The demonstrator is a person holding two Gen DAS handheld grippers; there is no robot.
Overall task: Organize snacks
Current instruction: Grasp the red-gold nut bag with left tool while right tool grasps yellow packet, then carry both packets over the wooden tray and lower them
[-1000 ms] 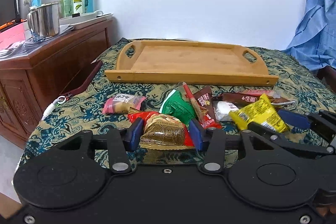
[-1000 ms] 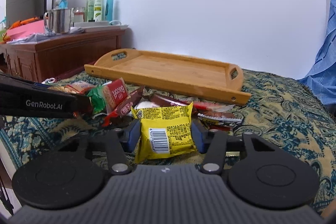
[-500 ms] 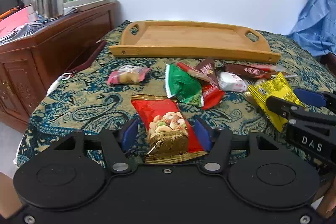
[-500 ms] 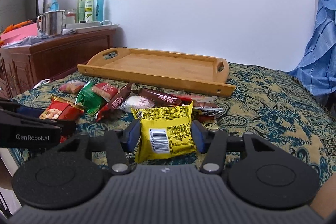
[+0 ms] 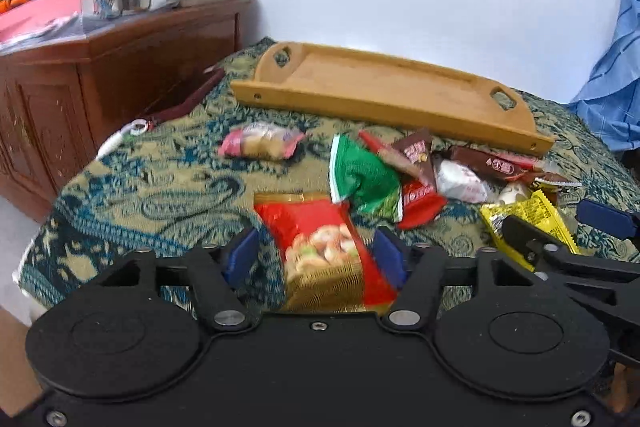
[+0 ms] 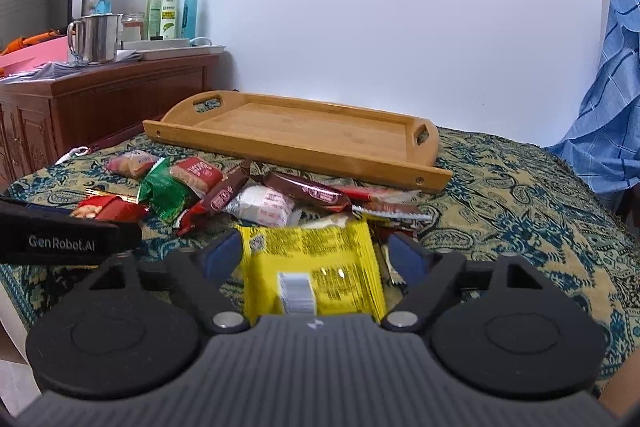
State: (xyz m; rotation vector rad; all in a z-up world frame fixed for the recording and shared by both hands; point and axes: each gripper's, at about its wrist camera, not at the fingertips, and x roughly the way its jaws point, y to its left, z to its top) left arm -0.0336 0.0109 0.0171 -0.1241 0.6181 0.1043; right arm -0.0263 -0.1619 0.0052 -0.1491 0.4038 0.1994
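- Left gripper (image 5: 314,251): jaws closing around the red nut packet (image 5: 326,247), with a gap on the left pad's side and the right pad at the packet's edge, so no firm grip yet
- Right gripper (image 6: 316,255): jaws opening, the yellow packet (image 6: 320,263) lying loose between them
- Other snacks (image 6: 256,201) sit heaped on the patterned cloth (image 6: 500,211) just beyond
- The wooden tray (image 6: 304,131) behind holds nothing, so sorting looks barely begun
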